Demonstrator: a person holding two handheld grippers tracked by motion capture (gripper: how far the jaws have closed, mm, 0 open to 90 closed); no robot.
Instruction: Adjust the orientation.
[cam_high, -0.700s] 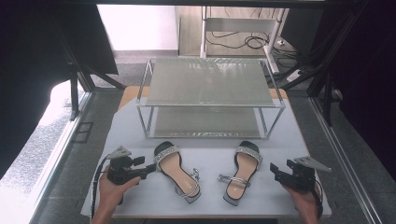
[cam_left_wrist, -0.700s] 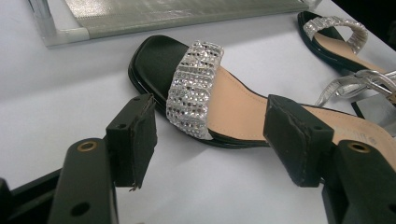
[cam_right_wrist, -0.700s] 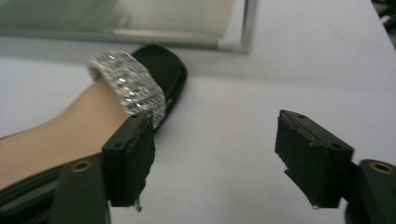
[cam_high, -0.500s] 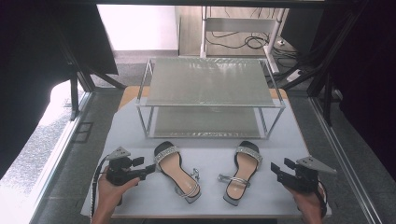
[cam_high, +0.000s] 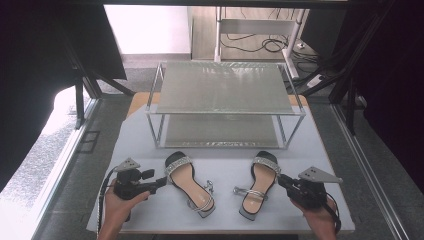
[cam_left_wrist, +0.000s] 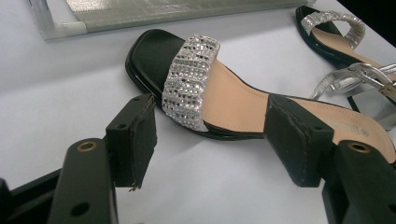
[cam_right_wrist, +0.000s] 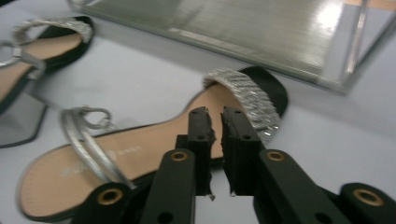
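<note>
So we've got two black open-toe sandals with tan insoles and sparkly silver toe straps lying flat on the pale grey surface (cam_high: 150, 210), just in front of a two-tier metal-framed shoe rack with ribbed glass shelves (cam_high: 223, 90). The left sandal (cam_high: 189, 185) sits with its toe up at about 11 o'clock and its heel down at about 5, so its long axis runs on a diagonal; the right sandal (cam_high: 259, 182) points its toe to roughly 12 or 1 o'clock. Our left hand-held gripper (cam_high: 161, 181) is just beside the left sandal's outer edge, with the shoe lying at 3 o'clock from it. In the left gripper view its jaws stand wide apart with nothing pinched, and the sparkly strap and the insole edge sit right between and beyond them, so the jaws straddle the shoe's side rather than its length. Our right hand-held gripper (cam_high: 281, 181) is at the right sandal's outer side, shoe at 9 o'clock from it, jaws nearly together and gripping nothing, hovering over the insole just behind the strap. By our reckoning the left one is the one set up to grab: it only needs to slide in toward 3 o'clock and close across the sole edge near the strap.
</note>
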